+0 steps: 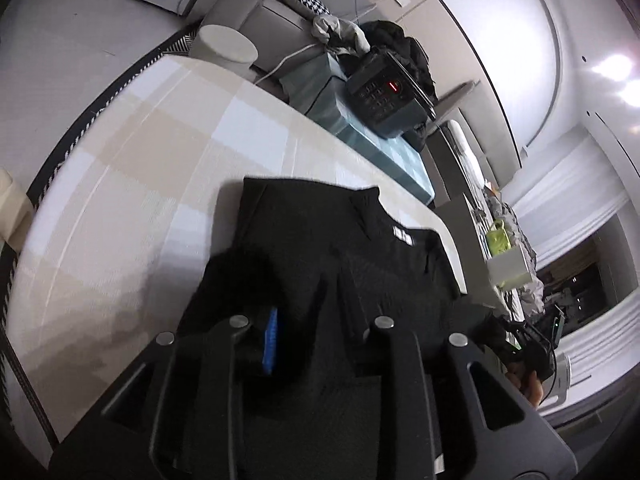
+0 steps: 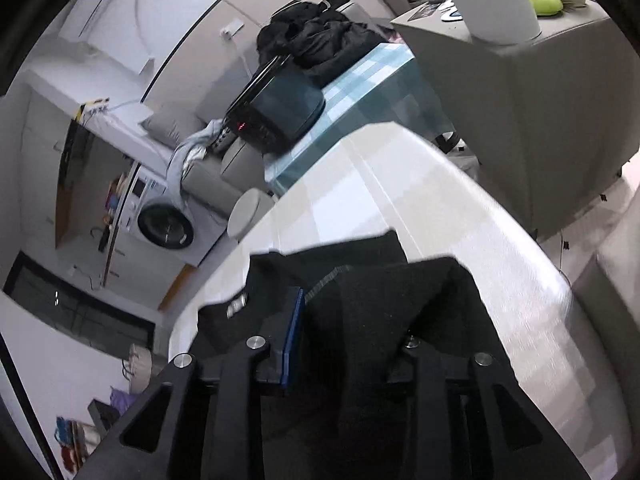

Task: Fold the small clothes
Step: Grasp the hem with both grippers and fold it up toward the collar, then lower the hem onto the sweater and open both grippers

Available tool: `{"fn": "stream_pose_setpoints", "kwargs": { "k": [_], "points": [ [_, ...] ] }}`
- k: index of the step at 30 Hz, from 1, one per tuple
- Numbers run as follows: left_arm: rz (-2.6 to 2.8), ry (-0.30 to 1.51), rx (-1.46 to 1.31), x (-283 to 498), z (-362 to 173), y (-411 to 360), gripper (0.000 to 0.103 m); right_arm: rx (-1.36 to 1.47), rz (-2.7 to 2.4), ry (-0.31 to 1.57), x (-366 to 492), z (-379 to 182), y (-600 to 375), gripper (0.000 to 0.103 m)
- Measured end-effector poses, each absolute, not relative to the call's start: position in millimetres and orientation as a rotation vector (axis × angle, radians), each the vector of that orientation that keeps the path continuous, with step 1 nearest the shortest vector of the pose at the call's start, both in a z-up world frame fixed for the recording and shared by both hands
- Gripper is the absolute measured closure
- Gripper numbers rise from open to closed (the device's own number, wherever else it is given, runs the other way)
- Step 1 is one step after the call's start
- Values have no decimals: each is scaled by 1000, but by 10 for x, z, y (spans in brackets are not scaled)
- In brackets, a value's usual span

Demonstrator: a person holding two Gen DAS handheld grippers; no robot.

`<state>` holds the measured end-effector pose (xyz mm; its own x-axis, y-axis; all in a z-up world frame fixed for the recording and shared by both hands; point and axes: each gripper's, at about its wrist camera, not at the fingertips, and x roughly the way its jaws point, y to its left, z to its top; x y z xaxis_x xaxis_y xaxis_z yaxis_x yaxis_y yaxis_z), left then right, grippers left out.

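The left gripper (image 1: 316,340) and the right gripper (image 2: 352,332) each pinch a near edge of the black polo shirt (image 1: 340,256). It is draped forward from both onto the checked tablecloth (image 1: 160,160), collar at the far end, ready to fold away.

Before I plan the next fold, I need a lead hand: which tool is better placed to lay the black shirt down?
Probably the right tool: the black shirt drapes over it, above the bare checked tablecloth. The left tool sits nearer the collar.
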<state>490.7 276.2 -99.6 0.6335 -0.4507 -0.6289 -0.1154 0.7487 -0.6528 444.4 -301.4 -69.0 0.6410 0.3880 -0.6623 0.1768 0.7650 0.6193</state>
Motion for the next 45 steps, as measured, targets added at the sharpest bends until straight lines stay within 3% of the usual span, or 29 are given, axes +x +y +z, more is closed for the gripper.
{"fn": "stream_pose_setpoints", "kwargs": {
  "k": [1,3,11,19,21,22,23,31,37,39,40,41,42,45],
  "points": [
    [-213,887,-707,4858,-1009,2767,77,706,140,888,4390,-705,-3016,60],
    [-221,901,-680,4809,-1005,2749,67,686,170,896,4286,-718,-2994,59],
    [-248,897,-658,4190,-782,2793,66,587,152,981,4011,-770,-2917,58],
    [-303,914,-708,4175,-864,2729,66,594,223,954,3881,-672,-2950,58],
    [-316,909,-727,4220,-885,2717,81,565,212,951,3902,-666,-2918,68],
    [-320,895,-722,4239,-867,2709,84,536,213,959,3927,-674,-2874,85],
    [-317,879,-718,4258,-845,2709,87,523,212,962,3945,-666,-2847,94],
    [-292,680,-831,4654,-547,3011,93,663,231,712,4268,-270,-2910,96],
    [-192,676,-853,5235,-549,3161,93,672,90,655,4862,-214,-2901,96],
    [-103,714,-856,5406,-668,3216,89,637,-7,686,5089,-268,-2888,90],
    [-60,740,-859,5470,-732,3242,86,614,-36,738,5208,-327,-2882,73],
    [-25,772,-862,5515,-800,3282,81,601,-63,764,5248,-358,-2884,61],
    [-13,789,-864,5530,-846,3306,74,590,-70,764,5243,-370,-2877,61],
    [-15,794,-844,5466,-887,3316,72,505,-36,750,5134,-332,-2785,58]
  ]
}}
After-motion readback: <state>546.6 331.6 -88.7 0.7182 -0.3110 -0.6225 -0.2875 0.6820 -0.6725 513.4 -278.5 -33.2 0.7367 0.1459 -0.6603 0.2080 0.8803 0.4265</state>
